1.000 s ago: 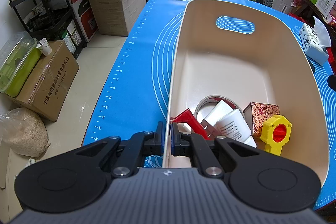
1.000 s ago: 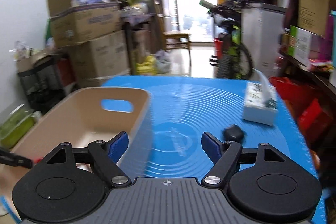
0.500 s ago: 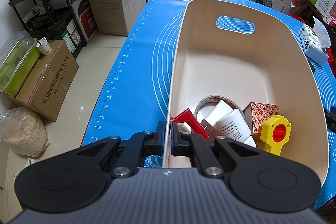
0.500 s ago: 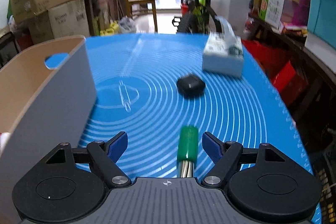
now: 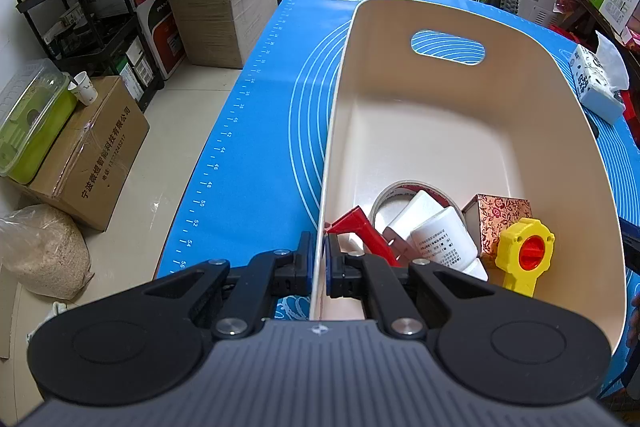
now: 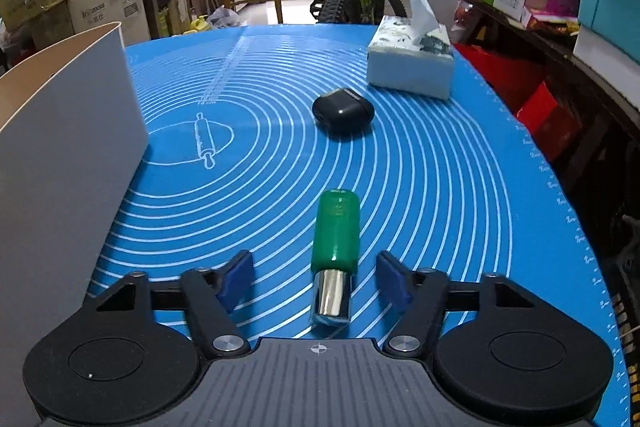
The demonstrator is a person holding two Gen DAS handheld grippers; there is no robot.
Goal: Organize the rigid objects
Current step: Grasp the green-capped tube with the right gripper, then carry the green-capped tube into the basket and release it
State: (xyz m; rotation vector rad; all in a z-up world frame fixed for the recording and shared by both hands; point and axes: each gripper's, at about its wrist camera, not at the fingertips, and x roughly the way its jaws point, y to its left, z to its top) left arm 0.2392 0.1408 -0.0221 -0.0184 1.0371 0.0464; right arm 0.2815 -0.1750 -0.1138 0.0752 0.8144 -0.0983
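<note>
Left gripper (image 5: 318, 261): jaws closed tight on the near left wall of the cream plastic bin (image 5: 460, 115), one pad outside, one inside; lower centre of the left wrist view.
Right gripper (image 6: 316, 279): jaws partly open and have just been closing; the pads stand either side of the green-capped cylinder with a shiny metal base (image 6: 335, 251), neither pad touching it.
Green-capped cylinder: lies on the blue silicone baking mat (image 6: 440, 187), lower centre of the right wrist view, metal end toward the camera.
Bin contents: clustered at the near end, lower right of the left wrist view: red plastic piece (image 5: 362, 231), roll of tape (image 5: 400, 189), white cylindrical bottle (image 5: 444, 241), small floral-patterned box (image 5: 502, 215), yellow plastic toy part with a red centre (image 5: 524, 253).
Black rounded case (image 6: 343, 110): on the mat, centre of the right wrist view, well beyond the cylinder.
Tissue box (image 6: 412, 63): upper right of the mat, just beyond the black case.
Bin in right wrist view: left edge of frame, standing on the mat.
</note>
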